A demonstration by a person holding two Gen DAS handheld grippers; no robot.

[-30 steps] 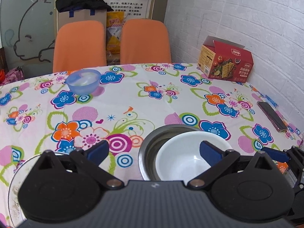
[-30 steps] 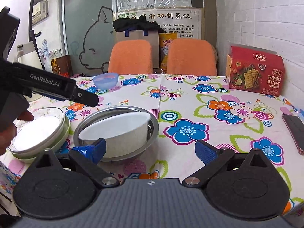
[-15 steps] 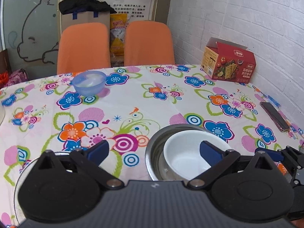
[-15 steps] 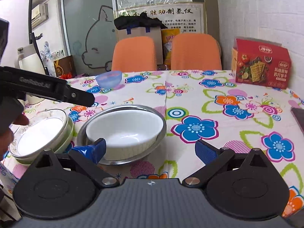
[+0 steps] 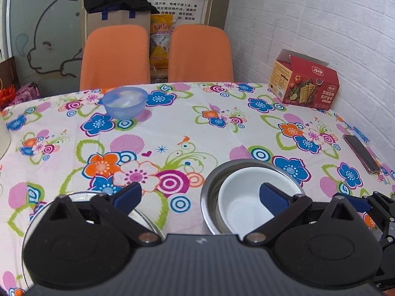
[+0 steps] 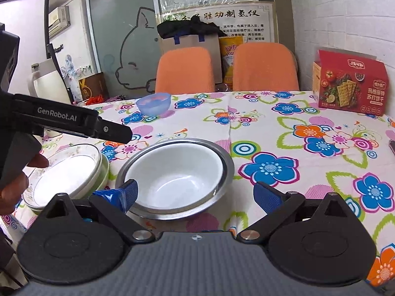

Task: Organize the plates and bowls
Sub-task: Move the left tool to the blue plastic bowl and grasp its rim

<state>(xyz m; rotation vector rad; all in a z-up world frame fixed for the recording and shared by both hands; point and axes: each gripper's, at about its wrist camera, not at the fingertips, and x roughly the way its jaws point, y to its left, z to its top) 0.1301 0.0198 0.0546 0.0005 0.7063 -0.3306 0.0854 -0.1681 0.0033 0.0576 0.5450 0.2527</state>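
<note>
Both hand-held grippers (left [image 5: 199, 194], right [image 6: 195, 194]) gape wide, hiding the plates' [image 6: 66, 172] near edge.

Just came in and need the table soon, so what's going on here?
A person holds a gripper in each hand, tidying dishes. Both the left gripper and right gripper are open and hold nothing. A white bowl sits nested in a steel bowl, beside stacked plates. A blue bowl stands apart, farther back.
</note>
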